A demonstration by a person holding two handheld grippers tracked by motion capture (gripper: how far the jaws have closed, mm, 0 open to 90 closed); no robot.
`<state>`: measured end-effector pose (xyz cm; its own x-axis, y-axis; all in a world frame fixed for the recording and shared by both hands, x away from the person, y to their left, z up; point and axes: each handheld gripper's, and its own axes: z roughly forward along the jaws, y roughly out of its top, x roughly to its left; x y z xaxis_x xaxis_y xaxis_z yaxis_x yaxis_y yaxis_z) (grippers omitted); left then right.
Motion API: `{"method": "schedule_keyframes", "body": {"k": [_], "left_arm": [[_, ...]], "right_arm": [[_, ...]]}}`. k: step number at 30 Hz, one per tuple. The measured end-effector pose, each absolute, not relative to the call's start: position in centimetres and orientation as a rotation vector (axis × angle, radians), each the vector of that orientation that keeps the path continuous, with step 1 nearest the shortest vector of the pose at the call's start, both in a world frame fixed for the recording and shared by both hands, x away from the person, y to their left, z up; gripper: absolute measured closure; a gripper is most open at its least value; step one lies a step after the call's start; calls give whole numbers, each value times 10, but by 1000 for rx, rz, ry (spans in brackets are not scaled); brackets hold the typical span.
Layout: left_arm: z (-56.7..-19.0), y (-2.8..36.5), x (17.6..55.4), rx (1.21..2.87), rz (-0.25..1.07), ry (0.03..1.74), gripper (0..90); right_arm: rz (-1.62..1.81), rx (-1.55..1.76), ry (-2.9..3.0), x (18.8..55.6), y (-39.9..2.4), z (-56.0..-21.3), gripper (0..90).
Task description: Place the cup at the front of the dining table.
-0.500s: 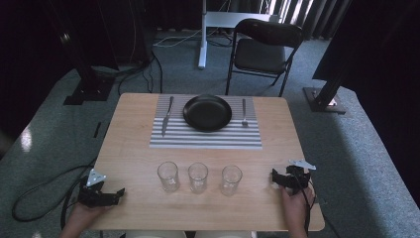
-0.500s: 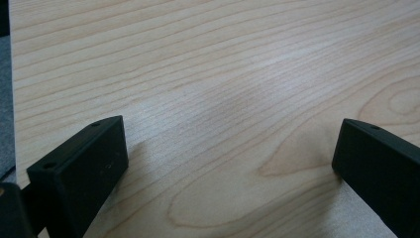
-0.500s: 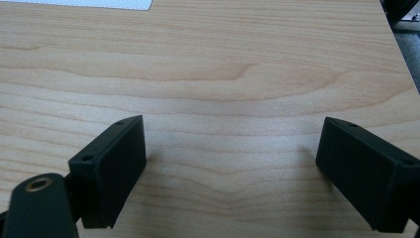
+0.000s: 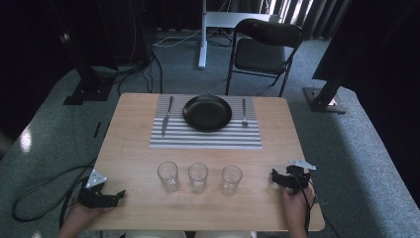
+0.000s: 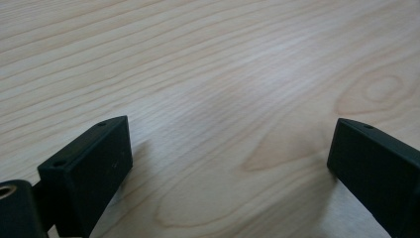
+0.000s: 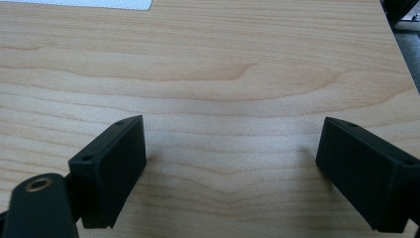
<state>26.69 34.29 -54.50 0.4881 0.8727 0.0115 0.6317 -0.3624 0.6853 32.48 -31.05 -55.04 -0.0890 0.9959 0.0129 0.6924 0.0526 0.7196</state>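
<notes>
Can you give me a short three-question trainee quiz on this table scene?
1. How many clear drinking glasses stand in the row between the left gripper and the right gripper?
2. True or false: the silver fork lies on the round black plate.
3. The silver knife rests on: A) the bare wooden table, B) the grey striped placemat, C) the black folding chair.

Key:
1. Three.
2. False; it lies beside the plate, on the placemat.
3. B.
</notes>
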Motion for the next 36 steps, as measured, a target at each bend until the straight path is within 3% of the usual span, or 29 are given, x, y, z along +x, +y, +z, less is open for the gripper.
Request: {"method": "schedule_keyframes", "body": {"k": [36], "left_arm": [[-538,289,262,2193,384,961,69]], "right_arm": [[793,1689,1834,325,-311,-550,115]]}}
